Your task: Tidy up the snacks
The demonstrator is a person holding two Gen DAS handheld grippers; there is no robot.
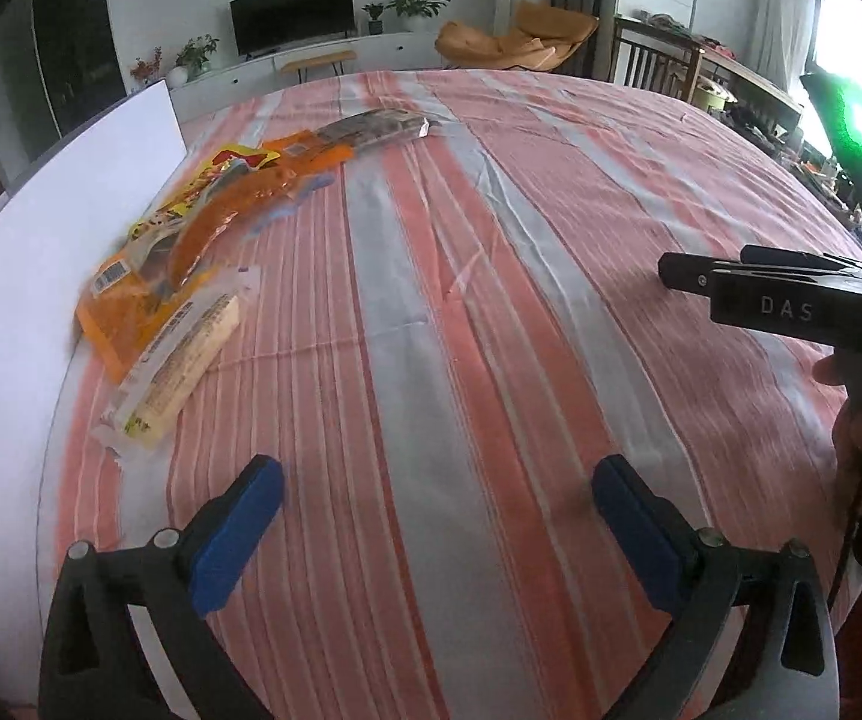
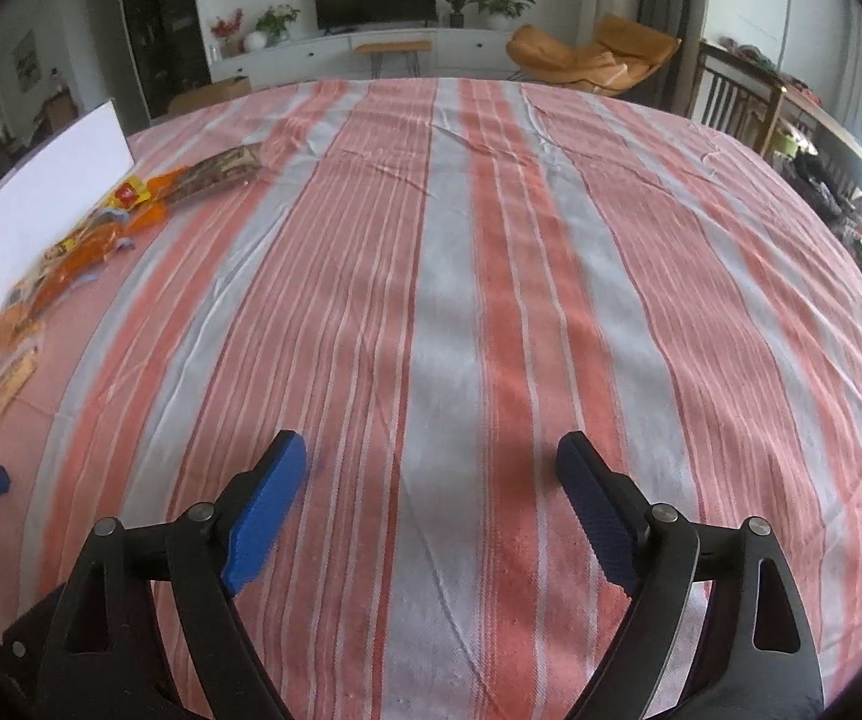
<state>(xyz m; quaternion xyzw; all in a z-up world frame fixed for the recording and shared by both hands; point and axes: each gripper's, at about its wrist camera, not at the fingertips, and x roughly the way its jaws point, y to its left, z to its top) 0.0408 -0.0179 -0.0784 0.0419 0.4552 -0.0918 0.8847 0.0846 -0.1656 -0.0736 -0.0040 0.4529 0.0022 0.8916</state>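
While both my grippers hang over the striped tablecloth (image 1: 491, 276), nothing lies between either pair of pads. White board (image 1: 41, 276) stands along the cloth's left edge; no container in view. Snack packets (image 1: 191, 252) lie strewn in a row beside the board, overlapping, the row running away from me along the board. Pale yellow packet (image 1: 176, 366) nearest, long axis angled toward the board's far end. Dark packet (image 1: 371, 126) farthest. Left gripper (image 1: 437, 516): jaws spread wide, empty. Right gripper (image 2: 431, 498): likewise spread, empty.
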